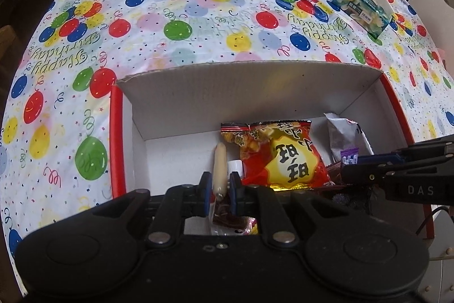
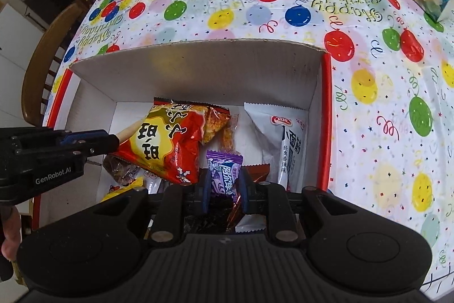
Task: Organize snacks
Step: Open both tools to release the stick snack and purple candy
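Jaws: left gripper [image 1: 219, 190] clamped on slim beige stick snack [image 1: 220, 171]; right gripper [image 2: 226, 190] clamped on crinkly purple candy [image 2: 224, 175]. Both above snack-crowded cardboard box [image 2: 198, 67]; box's left half bare.

"Happy Birthday" on tablecloth [image 2: 283, 24]; "GenRobot.AI" on left hand-held gripper [image 2: 113, 142]

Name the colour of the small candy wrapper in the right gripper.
Purple candy wrapper, clearest in the right wrist view.

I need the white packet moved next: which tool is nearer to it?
Right. The right tool sits just beside the white packet; the left tool is across the box, beyond the red bag.
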Tool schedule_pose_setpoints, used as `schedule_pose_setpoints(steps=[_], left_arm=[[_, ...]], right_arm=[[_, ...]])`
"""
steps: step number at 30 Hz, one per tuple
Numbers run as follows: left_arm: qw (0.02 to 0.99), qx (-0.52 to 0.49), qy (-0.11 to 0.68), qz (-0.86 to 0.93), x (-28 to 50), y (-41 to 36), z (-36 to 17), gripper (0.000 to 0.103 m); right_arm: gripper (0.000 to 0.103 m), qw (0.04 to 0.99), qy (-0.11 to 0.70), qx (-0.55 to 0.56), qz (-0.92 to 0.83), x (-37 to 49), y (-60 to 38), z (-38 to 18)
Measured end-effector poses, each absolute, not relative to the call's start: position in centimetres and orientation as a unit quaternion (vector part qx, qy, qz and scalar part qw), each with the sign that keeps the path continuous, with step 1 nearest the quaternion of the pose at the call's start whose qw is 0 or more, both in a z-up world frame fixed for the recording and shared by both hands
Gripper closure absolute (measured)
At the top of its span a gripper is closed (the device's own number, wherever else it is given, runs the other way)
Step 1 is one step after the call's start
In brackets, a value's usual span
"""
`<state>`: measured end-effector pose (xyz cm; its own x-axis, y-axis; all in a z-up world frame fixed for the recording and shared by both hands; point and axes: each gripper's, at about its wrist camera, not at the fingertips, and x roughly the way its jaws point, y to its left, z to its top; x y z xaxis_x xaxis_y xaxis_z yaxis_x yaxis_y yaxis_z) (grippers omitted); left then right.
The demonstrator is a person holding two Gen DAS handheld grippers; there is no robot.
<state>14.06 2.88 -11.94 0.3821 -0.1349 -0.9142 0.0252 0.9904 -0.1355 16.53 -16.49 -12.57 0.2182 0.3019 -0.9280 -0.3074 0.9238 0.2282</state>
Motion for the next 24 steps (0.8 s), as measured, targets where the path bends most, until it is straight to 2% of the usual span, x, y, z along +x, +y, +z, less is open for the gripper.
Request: schedule_pose_setpoints(steps=[20,22,24], left_arm=[[0.848,-0.037,0.524,-0.061,10.9,2.0,-9.4,0.092],[0.851,-0.039,0.52,-0.062,10.5,2.0,-9.0,0.091],[0.854,-0.043,0.515,-0.062,10.0,2.2,-8.6,0.091]], right_arm=[[0.081,0.813,0.55,0.023,0.19,13.3,-18.1,-8.8],[0.079,0.815,0.546,0.025,0.192,12.9,-18.2,-8.4],[0.072,0.819,0.539,0.025,0.195,12.4,-18.3,-7.9]])
